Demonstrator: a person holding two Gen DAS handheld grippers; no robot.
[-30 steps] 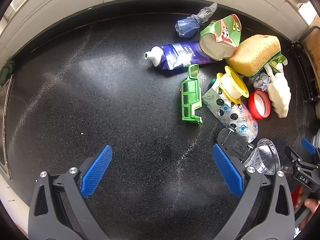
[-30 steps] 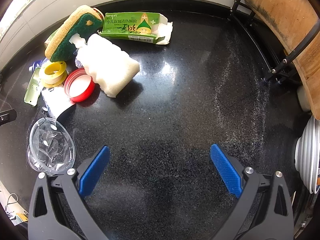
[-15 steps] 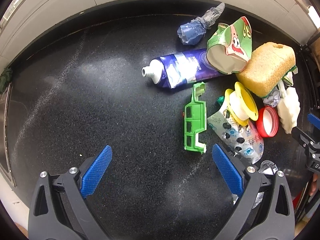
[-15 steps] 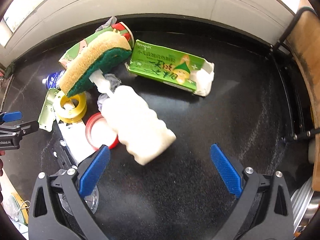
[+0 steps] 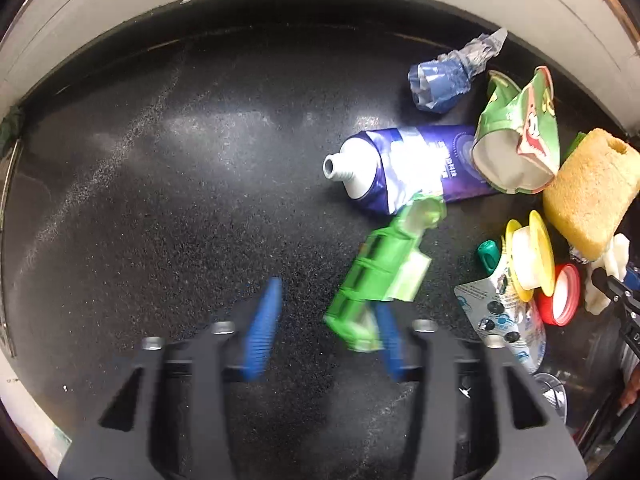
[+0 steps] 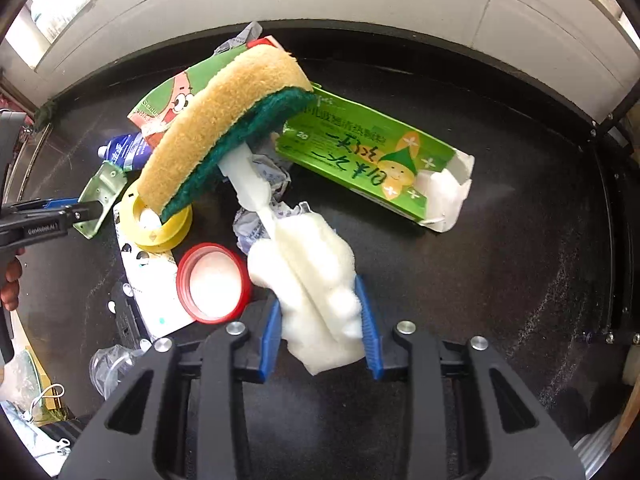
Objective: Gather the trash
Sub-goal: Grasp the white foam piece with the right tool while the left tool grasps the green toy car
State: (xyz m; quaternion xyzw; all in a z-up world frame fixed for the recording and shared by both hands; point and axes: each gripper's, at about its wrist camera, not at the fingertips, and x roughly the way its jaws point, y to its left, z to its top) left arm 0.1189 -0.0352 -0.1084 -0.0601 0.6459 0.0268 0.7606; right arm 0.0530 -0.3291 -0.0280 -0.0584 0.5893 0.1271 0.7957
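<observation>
Two grippers are at work over a pile of trash on a black speckled tabletop (image 5: pixel 168 208). The right gripper (image 6: pixel 320 328) is closing, and a white foam brush (image 6: pixel 308 280) sits between its blue pads, which touch both sides of the foam. The brush's white handle runs up under a yellow sponge (image 6: pixel 224 120) with a dark green scrub side. The left gripper (image 5: pixel 324 328) is closing too. A green plastic toy car (image 5: pixel 380 272) lies tilted between its blue pads, touching the right pad only; the car and the pads are blurred.

Beside the brush lies a red lid (image 6: pixel 214 284) with a white inside. Near it is a yellow tape spool (image 6: pixel 160 228), partly under the sponge. A green box (image 6: pixel 380 164) with Chinese writing and a cartoon child in a pointed hat lies open at one end. A torn green paper cup (image 5: pixel 516 136) shows a pink cartoon starfish, and the letters "Gradua" can be read on it. It covers the end of a purple and white tube (image 5: pixel 404 168) with no cap. A crumpled blue wrapper (image 5: pixel 444 80) lies near the wall. A silver pouch (image 5: pixel 504 316) with dark dots lies under the spool. Small words on the tube and pouch are too tiny to read. A clear plastic cup (image 6: pixel 116 364) is half hidden at the edge.
</observation>
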